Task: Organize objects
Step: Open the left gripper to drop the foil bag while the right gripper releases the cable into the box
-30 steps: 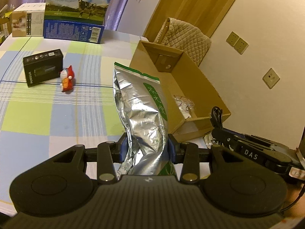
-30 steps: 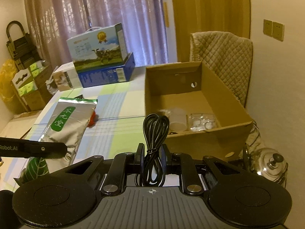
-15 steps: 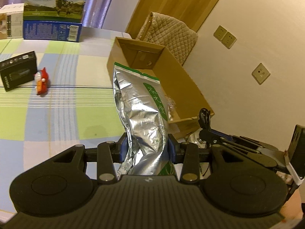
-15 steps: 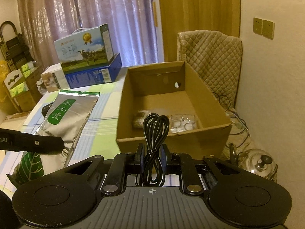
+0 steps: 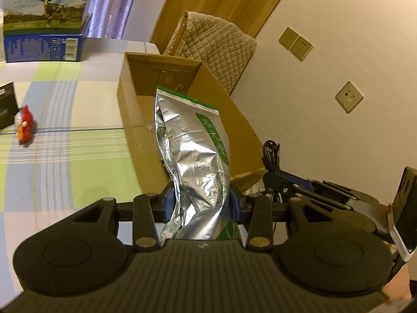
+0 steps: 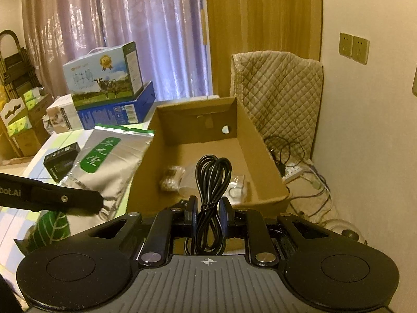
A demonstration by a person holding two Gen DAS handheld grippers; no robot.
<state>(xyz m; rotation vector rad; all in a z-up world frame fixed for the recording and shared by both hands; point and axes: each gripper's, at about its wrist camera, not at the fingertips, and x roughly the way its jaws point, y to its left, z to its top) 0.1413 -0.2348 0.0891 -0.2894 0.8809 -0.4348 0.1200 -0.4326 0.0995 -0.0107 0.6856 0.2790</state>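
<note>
The left hand-held gripper (image 5: 200, 204) is clamping a crinkled silver foil pouch with a green label strip (image 5: 194, 156) between its blue pads, gripping it low down so the sealed green-edged top is standing up in front of the open brown cardboard box (image 5: 130, 120). In the right wrist view that same pouch (image 6: 104, 167) is leaning just left of the box's near left corner, with the left hand-held gripper's black finger (image 6: 65, 199) pressing across it.

The right hand-held gripper (image 6: 207, 212) is pinching a coiled black cable bundle (image 6: 212, 180), tied at its waist, and the loops are rising over the box's near wall (image 6: 265, 200). Inside the box, a clear plastic bag with small pale pieces (image 6: 170, 177) and another clear packet (image 6: 237, 185) are lying on the floor of it, partly hidden behind the cable.

Out on the checked green, blue and white cloth-covered surface (image 5: 65, 156), a small red and white toy figure (image 5: 24, 127) is standing beside a black rectangular box (image 5: 6, 105) at the left edge. At the far end a milk carton box printed with a cow (image 6: 104, 75) is sitting on a blue box (image 6: 117, 112). Behind the cardboard box a quilted beige cover (image 6: 278, 99) is draping over something, and tangled wires with a white power strip (image 6: 293, 173) are lying on the floor by the wall.
</note>
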